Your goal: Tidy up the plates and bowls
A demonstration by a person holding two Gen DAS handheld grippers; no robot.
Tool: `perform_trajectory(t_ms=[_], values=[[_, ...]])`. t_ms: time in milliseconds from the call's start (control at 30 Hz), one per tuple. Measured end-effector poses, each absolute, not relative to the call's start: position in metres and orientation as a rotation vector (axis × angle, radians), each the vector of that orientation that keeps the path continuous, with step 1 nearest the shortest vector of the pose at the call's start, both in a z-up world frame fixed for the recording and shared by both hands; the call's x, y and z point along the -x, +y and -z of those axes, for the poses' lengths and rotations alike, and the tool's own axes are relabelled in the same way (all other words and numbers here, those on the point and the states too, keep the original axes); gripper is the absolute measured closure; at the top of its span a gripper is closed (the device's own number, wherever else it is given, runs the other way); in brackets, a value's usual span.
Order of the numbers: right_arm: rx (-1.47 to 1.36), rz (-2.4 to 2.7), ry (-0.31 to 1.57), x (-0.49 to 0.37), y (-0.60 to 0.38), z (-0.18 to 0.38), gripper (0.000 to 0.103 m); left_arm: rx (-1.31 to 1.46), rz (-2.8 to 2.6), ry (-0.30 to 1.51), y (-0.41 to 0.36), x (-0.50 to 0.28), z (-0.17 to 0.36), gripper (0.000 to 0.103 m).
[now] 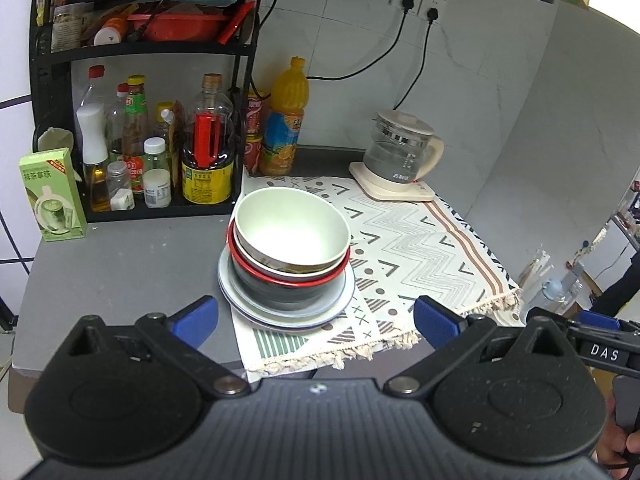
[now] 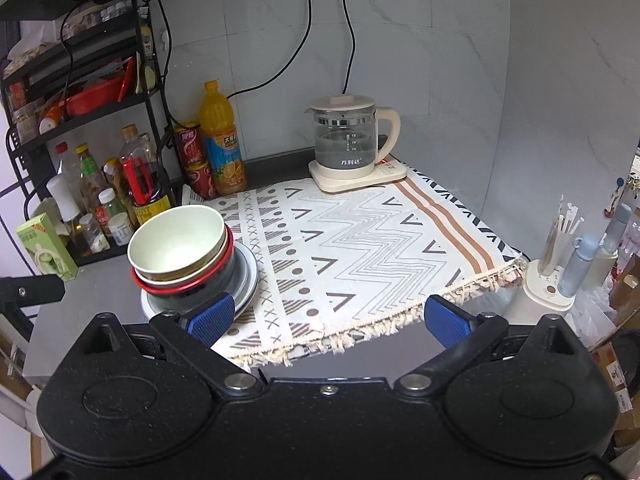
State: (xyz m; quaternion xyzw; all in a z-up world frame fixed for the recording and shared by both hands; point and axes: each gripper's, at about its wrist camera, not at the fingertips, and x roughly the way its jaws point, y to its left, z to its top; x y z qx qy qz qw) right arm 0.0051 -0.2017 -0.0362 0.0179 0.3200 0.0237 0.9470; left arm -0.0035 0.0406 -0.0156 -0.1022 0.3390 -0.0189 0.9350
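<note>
We hold both grippers back from the counter, above its near edge. Our left gripper has its blue pads spread wide with nothing between them, and the dish stack sits straight ahead of it, framed by the gap. Our right gripper is spread just as wide and equally empty; its left pad overlaps the near rim of the plates in the right wrist view, but we cannot tell whether it touches them. The stack stands at the left edge of the patterned cloth, partly on the grey counter. At the bottom lie the plates, pale and nested, and on them rests a dark bowl. A red-rimmed bowl sits in that, then a white bowl with a brownish band, and on top a cream bowl, tilted a little and empty. Behind the stack to the left, a black rack holds sauce bottles below and red containers above. A juice bottle and red cans stand just beside the rack. A glass kettle sits on its base at the far end of the cloth, well apart from the stack. In the left wrist view, the right gripper's body shows at the lower right edge.
</note>
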Motion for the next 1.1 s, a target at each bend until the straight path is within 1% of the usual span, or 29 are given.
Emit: perform_trajectory(t_ms=[367,1100], values=[[-0.024,-0.055,0.657,0.014,-0.200,0.040,0.001,0.166,0.110,0.680,0.031,0.016,0.024,0.001],[-0.042,-0.072,0.677,0.006,-0.197,0.047,0.001,0.149,0.089,0.699,0.037,0.015,0.026,0.001]])
